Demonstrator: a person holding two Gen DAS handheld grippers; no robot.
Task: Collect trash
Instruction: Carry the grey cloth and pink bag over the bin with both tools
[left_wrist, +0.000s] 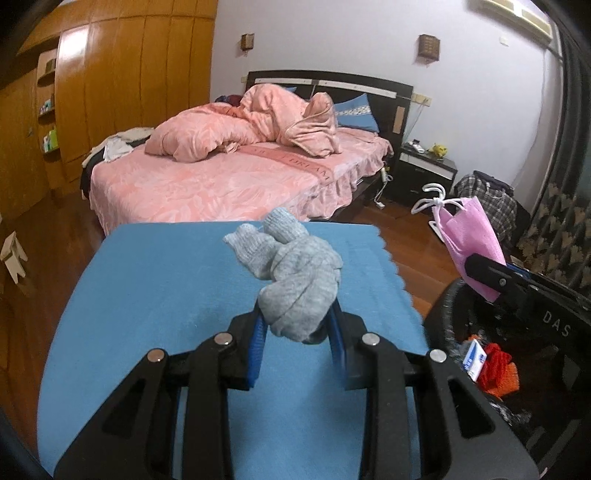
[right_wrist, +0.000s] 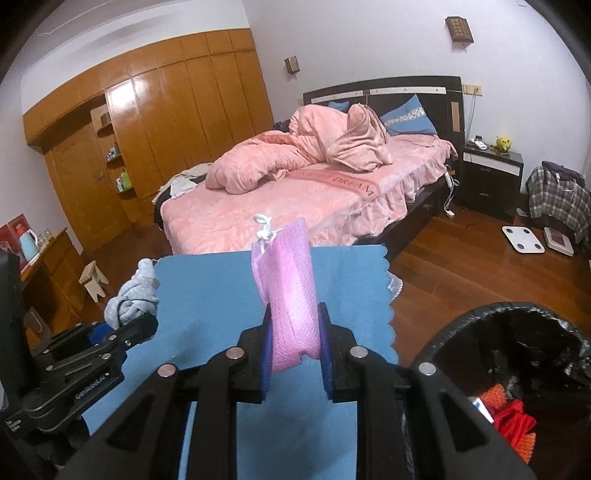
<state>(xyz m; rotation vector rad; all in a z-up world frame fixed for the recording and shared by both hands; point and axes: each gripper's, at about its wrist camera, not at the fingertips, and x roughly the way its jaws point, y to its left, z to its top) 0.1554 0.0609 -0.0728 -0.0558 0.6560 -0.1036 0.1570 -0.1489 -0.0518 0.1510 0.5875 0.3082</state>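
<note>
The left gripper (left_wrist: 299, 325) pinches a knotted grey sock (left_wrist: 291, 273) over the blue cloth (left_wrist: 155, 280). The right gripper (right_wrist: 295, 343) clamps a pink mesh pouch (right_wrist: 290, 291), angled down beside the black bin (right_wrist: 480, 332) holding red trash (right_wrist: 513, 417)

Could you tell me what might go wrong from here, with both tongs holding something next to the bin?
1. The grey knitted glove is pinched only at one end by the left tongs; it may slip onto the blue cloth.
2. The pink mesh pouch in the right tongs has a loose white drawstring that could catch on the black bin's rim.
</note>
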